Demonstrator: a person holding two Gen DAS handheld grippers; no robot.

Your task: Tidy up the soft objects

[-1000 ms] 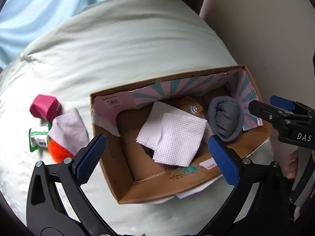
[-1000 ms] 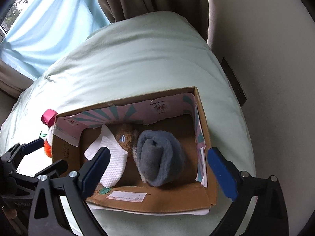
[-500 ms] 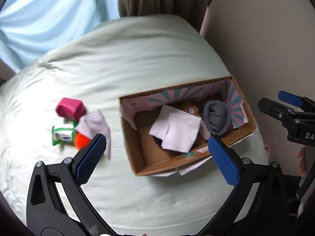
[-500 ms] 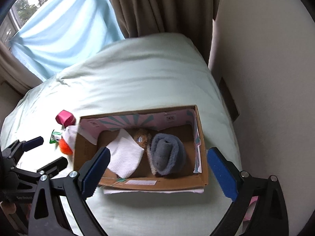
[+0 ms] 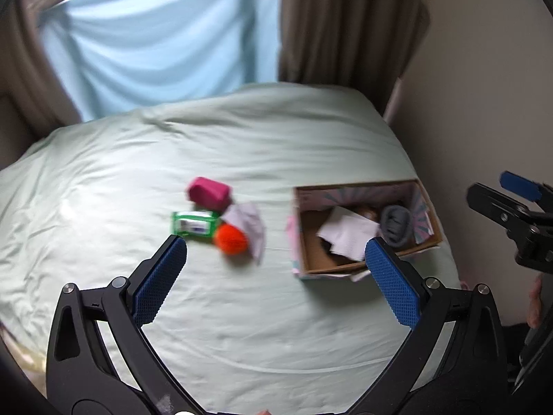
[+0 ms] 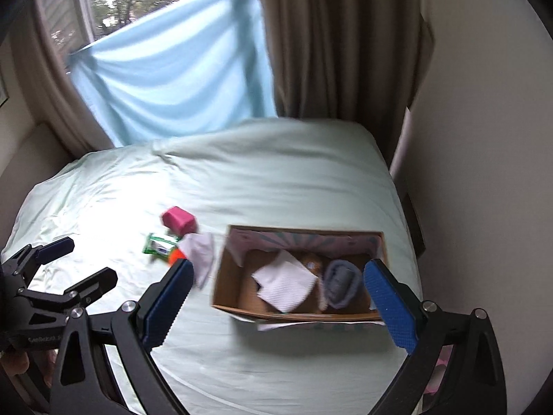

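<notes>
A cardboard box sits on a pale green bed at its right side. It holds a white paper towel, a rolled grey sock and a brown plush thing. Left of the box lie a pink block, a green wipes pack, an orange ball and a pale cloth. My left gripper and right gripper are both open, empty and held high above the bed.
A light blue cloth hangs over the window beyond the bed, with brown curtains to its right. A beige wall runs along the bed's right side. The right gripper shows at the edge of the left wrist view.
Both grippers have pulled up and back from the box, so the whole bed shows. The left view has swung left, toward the loose items. Both stay open.
</notes>
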